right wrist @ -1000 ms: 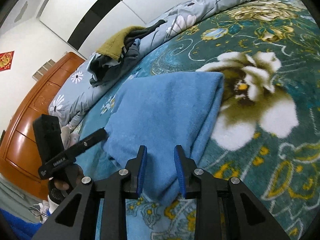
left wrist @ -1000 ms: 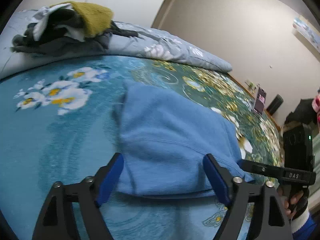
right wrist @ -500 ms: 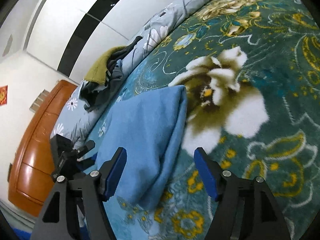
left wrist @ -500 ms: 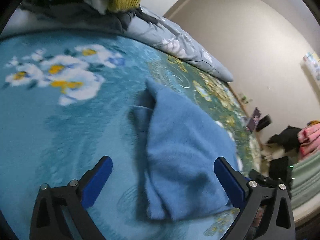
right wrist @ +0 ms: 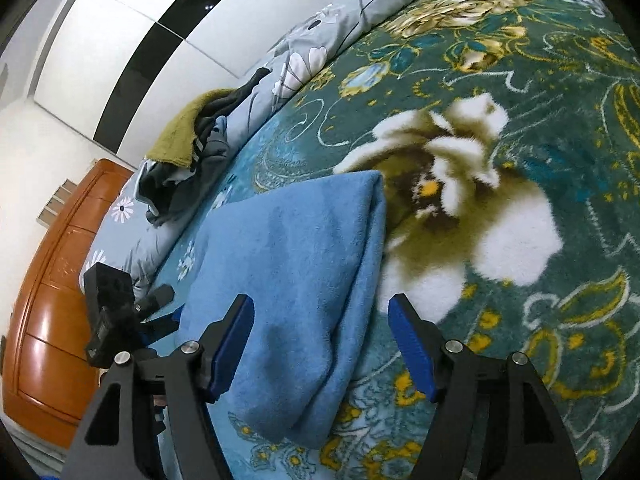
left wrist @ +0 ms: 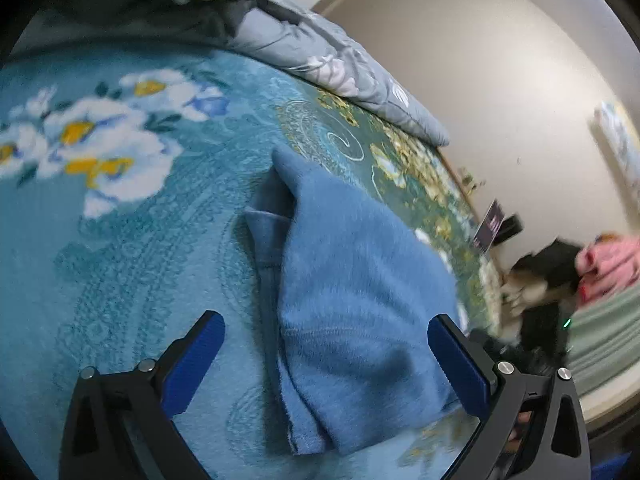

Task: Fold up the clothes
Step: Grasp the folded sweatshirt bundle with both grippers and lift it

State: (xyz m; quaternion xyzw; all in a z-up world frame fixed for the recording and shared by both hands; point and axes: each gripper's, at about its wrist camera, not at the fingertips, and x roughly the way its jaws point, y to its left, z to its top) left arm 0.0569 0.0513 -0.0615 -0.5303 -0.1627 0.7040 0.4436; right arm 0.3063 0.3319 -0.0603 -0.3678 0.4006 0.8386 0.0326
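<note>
A folded light-blue fleece garment (left wrist: 352, 300) lies on the floral bedspread (left wrist: 100, 208); it also shows in the right wrist view (right wrist: 288, 280). My left gripper (left wrist: 326, 364) is open and empty, above the garment's near end, fingers either side. My right gripper (right wrist: 322, 344) is open and empty, over the garment's near right edge. The left gripper's body (right wrist: 112, 312) shows at the left of the right wrist view.
A pile of dark and mustard-yellow clothes (right wrist: 192, 148) sits on the grey floral duvet (right wrist: 320, 48) at the bed's far side. A wooden cabinet (right wrist: 44, 312) stands left. Pink and black items (left wrist: 592, 268) lie beyond the bed's right edge near the wall.
My right gripper opened and let go of the blue garment. Both grippers drew back and up from it; the left opened wider. The garment lies folded on the bed.
</note>
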